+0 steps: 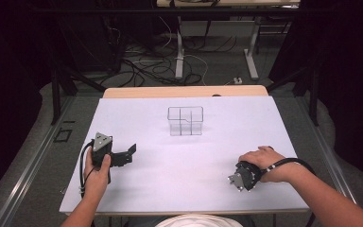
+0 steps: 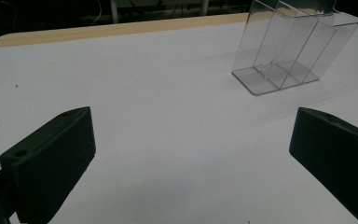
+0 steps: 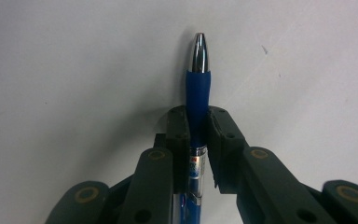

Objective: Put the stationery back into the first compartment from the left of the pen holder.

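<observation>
At the left of the high view, the left claw (image 1: 131, 152) is held just above the white surface (image 1: 189, 161) with its jaws spread wide apart and nothing between them; in the left gripper view only bare surface is seen between the two black jaws, with the clear divided box (image 2: 292, 51) further off and to the right. That box (image 1: 185, 121) stands upright near the middle of the surface, toward its far edge, and appears empty (its inner walls split it into compartments, though how many cannot be counted with certainty).

At the right, the right claw (image 1: 236, 181) is pointed down at the surface near the front edge, and its jaws are clamped on a blue pen (image 3: 196, 116). The pen is gripped across its barrel just behind the blue rubber sleeve, with the silver tip pointing away from the claw and lying on or just above the surface.

The step in hand is judged to be the pick-up of the pen. For it to be done well, the grip should be kept firm and the pen lifted straight off the surface before it is swung, so that the tip is not dragged. If the box is the goal, the pen would need to be tipped upright over one compartment.

Little stands in the way: the surface between pen and box is bare, and the left claw is well apart from that path. The light box could be tipped if its rim were struck.
</observation>
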Demonstrator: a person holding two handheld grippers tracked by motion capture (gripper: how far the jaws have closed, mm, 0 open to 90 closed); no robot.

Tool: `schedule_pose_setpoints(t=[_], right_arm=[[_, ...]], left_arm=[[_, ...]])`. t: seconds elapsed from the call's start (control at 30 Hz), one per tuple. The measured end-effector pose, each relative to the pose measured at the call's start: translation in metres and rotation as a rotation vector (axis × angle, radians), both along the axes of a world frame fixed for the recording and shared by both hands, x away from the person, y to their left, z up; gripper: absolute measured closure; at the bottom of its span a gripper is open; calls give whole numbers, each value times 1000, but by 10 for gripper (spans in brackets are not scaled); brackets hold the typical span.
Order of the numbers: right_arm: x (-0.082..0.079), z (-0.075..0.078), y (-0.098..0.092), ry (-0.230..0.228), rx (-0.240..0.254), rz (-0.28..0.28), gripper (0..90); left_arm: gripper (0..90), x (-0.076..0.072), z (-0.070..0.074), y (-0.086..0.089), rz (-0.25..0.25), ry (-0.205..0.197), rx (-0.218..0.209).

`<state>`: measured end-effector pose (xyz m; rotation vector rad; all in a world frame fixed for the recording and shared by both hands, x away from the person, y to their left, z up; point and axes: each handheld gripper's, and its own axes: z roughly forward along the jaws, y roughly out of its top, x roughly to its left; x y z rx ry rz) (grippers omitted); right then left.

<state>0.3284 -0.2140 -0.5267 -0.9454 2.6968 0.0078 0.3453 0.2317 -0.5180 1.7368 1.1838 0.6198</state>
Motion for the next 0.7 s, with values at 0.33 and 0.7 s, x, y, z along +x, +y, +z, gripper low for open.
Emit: schedule_pose_setpoints(t=[0.33,0.7], right_arm=[[1,5,7,-74,74,-25,796],[9,7,23,-160,142,-104,796]], left_arm=[[0,0,0,0,0,0,0],[0,0,0,0,0,0,3]])
